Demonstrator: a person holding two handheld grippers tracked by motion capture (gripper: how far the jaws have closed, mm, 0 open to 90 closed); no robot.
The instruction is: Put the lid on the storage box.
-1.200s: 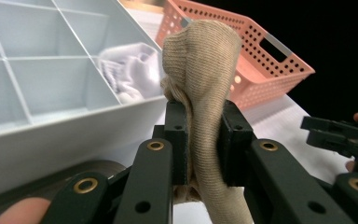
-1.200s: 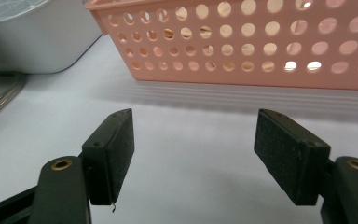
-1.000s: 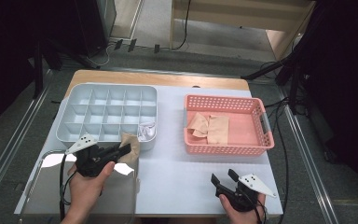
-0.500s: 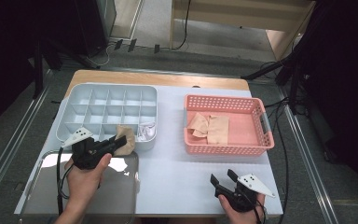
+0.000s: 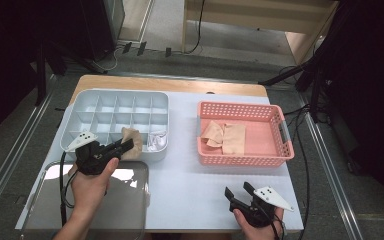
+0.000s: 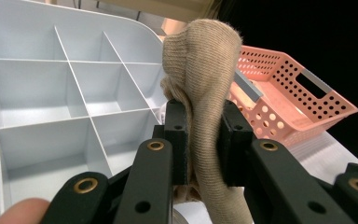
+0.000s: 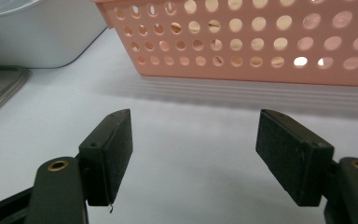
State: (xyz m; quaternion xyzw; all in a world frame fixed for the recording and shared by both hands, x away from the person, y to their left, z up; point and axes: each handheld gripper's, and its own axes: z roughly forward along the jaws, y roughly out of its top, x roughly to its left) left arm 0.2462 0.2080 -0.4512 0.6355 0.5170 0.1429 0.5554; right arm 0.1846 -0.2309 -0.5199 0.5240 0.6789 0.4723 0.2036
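Left gripper (image 5: pixel 125 147) with beige sock (image 5: pixel 133 144) pinched between jaws has moved from over shiny metal tray (image 5: pixel 130 200) at lower left of frame, up toward near edge of grey compartment box (image 5: pixel 80 115). Sock now overhangs box's front row (just left of white item (image 5: pixel 156 142) in corner cell). Hand (image 5: pixel 91 182) followed, stretched farther up frame. More of tray surface uncovered.

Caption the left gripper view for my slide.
Left tool pinches a rolled beige knitted sock above the pale grey plastic compartment organiser.
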